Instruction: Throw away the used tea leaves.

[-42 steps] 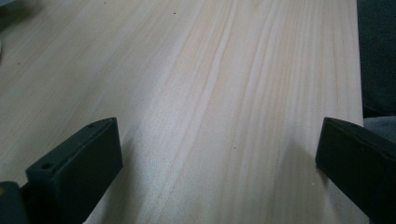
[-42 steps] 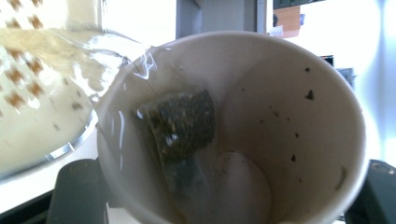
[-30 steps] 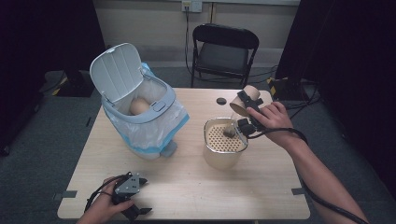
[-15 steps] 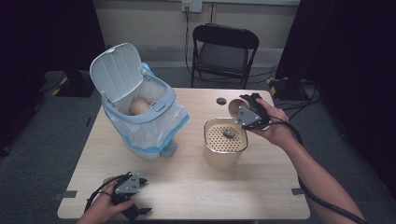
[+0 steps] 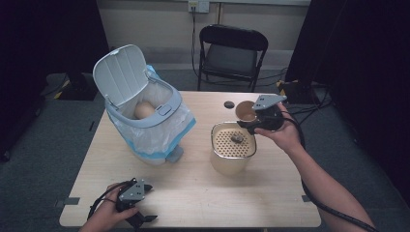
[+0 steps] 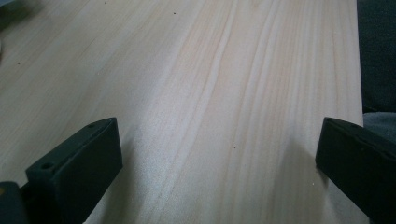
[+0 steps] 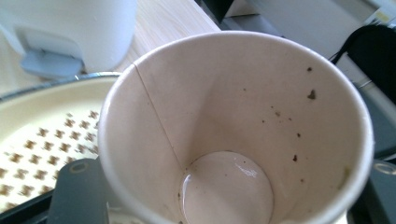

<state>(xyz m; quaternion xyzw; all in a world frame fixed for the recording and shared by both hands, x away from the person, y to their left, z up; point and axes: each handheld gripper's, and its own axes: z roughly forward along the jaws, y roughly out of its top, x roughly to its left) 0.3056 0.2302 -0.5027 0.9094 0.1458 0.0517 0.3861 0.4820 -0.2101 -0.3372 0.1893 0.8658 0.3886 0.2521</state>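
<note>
The right gripper (image 5: 252,121) was clamped on a paper cup (image 7: 233,130); in the right gripper view its black jaws stood either side of the cup's lower wall, which sat between them. Its jaws had just eased open slightly, yet the cup remained between them and held. The cup hung above the far right rim of the cream strainer pot (image 5: 233,153), tipped so that its mouth faced the gripper's camera and its long axis ran from there back toward the base. A film of pale liquid lay at the bottom and dark specks clung to the inner wall. A small dark lump rested on the perforated insert (image 5: 235,143) below.

Judgement: the cup is light, thin-walled and easily crushed; a damp wall may slip. A hold low on the wall, near the stiffer base, appears soundest.

The left gripper (image 5: 134,205) rested at the near edge of the table (image 5: 193,193), jaws wide apart over bare wood, holding nothing. The lined bin (image 5: 145,121) stood open at the far left.
</note>
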